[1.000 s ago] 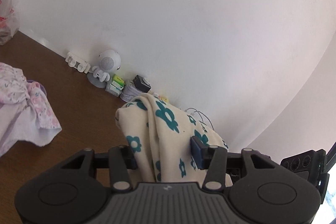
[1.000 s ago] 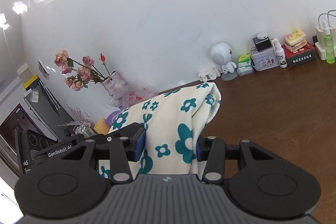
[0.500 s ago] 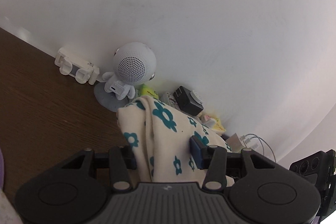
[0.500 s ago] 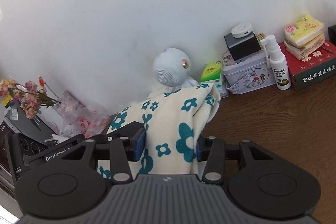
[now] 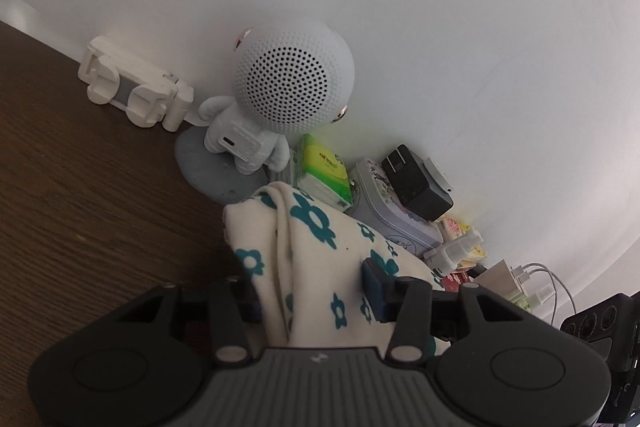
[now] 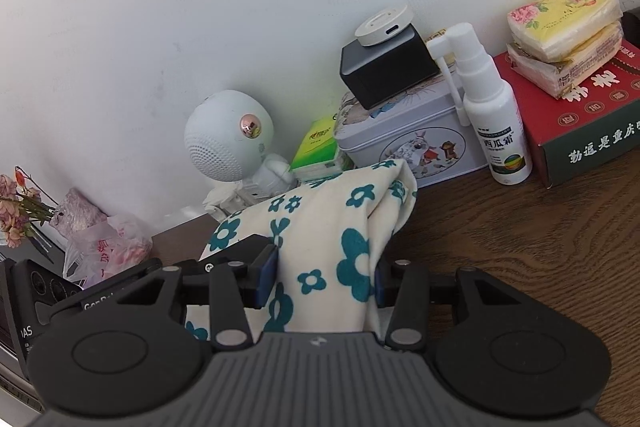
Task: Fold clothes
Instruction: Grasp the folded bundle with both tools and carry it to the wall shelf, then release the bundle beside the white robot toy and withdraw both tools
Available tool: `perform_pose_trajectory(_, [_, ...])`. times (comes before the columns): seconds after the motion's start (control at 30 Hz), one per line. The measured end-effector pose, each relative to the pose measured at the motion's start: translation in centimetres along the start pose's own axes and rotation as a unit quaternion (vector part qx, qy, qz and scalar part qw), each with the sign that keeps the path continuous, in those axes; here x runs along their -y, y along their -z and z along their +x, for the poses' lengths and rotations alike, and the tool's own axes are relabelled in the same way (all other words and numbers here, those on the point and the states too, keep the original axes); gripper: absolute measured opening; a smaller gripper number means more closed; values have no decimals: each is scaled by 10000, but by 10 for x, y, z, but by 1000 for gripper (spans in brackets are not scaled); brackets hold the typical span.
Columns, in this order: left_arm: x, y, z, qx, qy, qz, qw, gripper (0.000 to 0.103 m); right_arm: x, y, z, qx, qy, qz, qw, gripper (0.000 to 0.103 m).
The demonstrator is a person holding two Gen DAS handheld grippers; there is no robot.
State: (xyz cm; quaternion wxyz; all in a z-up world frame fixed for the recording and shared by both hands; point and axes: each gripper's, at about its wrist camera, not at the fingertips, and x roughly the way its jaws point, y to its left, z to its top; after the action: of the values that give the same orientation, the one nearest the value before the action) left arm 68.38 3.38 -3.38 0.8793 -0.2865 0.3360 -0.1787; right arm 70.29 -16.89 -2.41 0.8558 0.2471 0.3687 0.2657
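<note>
Before me: a plain white wall (image 5: 400, 7), evenly daylit, meeting my dark brown wood-grain tabletop (image 5: 80, 187). Along the wall's foot I count clutter: a white robot-shaped speaker (image 5: 280, 99), a printed tin (image 6: 420, 135), a red carton (image 6: 580, 115).

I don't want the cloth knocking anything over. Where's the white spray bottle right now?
In the right wrist view, the white spray bottle stands upright at the wall on the right, between the illustrated tin and the red box, beyond the floral cloth.
</note>
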Motion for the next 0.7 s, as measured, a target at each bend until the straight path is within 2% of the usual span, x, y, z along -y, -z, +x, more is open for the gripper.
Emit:
perform_pose_trajectory(0.13, [-1, 0, -2, 4, -42, -64, 10000, 56, 7, 1, 0, 51, -73, 111, 9999, 51])
perform_pose_trajectory(0.2, [6, -1, -10, 106, -289, 111, 9995, 79, 3, 0, -7, 155, -29, 16, 9999, 68])
perform_pose_trajectory(0.3, [19, 0, -31, 501, -625, 551, 9953, 99, -8, -1, -27, 412, 41, -221, 9989, 83])
perform_pose_trajectory(0.37, [30, 3, -48, 690, -822, 885, 9903, 103, -19, 0, -43, 545, 231, -524, 9969, 103])
perform_pose_trajectory(0.53, [64, 28, -94, 835, -1467, 1825, 9686, 103, -45, 22, -88, 761, 921, -1468, 9819, 103])
perform_pose_trajectory(0.6, [75, 45, -117, 910, -1590, 2048, 9615, 103, -50, 37, -108, 789, 1033, -1651, 9777, 103])
perform_pose_trajectory(0.7, [86, 75, -151, 890, -1692, 2122, 9583, 103, -65, 66, -138, 819, 1142, -1819, 9732, 103])
